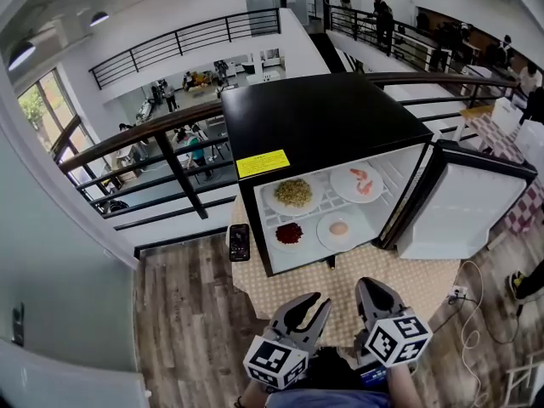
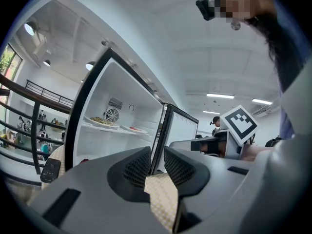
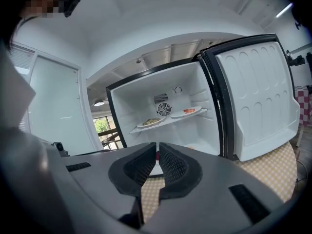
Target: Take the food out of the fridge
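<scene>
A small black fridge (image 1: 323,117) stands on a round table (image 1: 340,283) covered in a beige checked cloth, towards the table's far edge. Its door (image 1: 463,211) is swung fully open to the right. All the food is inside. On the wire shelf (image 1: 327,206) a plate of noodles (image 1: 293,193) sits at the left end and a plate of shrimp (image 1: 357,181) at the right end. On the fridge floor below, a plate of red food (image 1: 289,233) lies at the left and a plate with a pale pink piece (image 1: 338,228) lies at the right. A phone (image 1: 239,242) lies at the table's left edge, just beside the fridge's front left corner. Both grippers hang over the table's near edge, side by side and pointed at the open cabinet, well apart from any plate. The left gripper (image 1: 312,306) has its jaws a narrow gap apart, and through that gap only the checked cloth and the door's edge show — nothing is between the pads. The right gripper (image 1: 374,289) has its jaws drawn together, tips all but meeting, and holds nothing. From the right gripper view the shelf runs across the cabinet, with the noodles (image 3: 151,122) at the left and the shrimp (image 3: 187,111) at the right, under a round fan grille on the back wall.
</scene>
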`<state>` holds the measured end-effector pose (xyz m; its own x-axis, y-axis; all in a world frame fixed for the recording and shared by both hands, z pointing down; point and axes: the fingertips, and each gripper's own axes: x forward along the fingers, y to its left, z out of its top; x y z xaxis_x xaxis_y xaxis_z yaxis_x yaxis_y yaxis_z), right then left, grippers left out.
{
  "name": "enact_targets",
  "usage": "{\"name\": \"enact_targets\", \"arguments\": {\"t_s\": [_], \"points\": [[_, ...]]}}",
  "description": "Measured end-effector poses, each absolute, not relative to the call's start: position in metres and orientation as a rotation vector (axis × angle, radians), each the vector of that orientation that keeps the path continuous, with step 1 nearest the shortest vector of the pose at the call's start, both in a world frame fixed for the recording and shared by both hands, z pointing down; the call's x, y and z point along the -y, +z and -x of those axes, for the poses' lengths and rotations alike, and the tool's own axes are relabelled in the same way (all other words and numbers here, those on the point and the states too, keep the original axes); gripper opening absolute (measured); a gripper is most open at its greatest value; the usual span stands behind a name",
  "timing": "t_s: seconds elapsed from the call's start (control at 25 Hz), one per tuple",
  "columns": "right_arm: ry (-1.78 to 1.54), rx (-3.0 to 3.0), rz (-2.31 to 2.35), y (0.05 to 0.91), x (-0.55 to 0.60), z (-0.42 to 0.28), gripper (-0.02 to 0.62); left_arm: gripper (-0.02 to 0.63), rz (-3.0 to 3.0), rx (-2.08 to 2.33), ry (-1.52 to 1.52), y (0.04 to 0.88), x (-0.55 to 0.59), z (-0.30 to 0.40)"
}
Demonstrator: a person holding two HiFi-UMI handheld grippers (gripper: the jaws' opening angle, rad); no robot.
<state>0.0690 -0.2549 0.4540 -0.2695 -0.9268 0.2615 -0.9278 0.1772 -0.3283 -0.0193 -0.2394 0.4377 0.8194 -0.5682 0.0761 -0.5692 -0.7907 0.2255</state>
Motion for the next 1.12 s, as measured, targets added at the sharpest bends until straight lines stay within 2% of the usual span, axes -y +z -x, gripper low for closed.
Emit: {"name": "enact_targets", "arguments": {"t_s": [0.52, 1.04, 1.08, 1.12], "points": [[0.817, 2.411, -1.943, 0.448, 0.318, -0.117, 0.017, 0.087, -2.779, 0.844, 0.043, 0.436, 0.295, -0.037], [1.006, 2.474, -1.971, 0.441, 0.386, -0.153, 0.018, 0.087, -2.777, 0.859, 0.073, 0.436, 0.323, -0.063], [1.037, 2.481, -1.966, 0.440, 0.392, -0.154, 0.026, 0.087, -2.775, 0.862, 0.077, 0.437, 0.325, -0.064], [1.069, 2.493, -1.958, 0.440, 0.397, -0.155, 0.063, 0.087, -2.775, 0.864, 0.082, 0.438, 0.327, -0.065]]}}
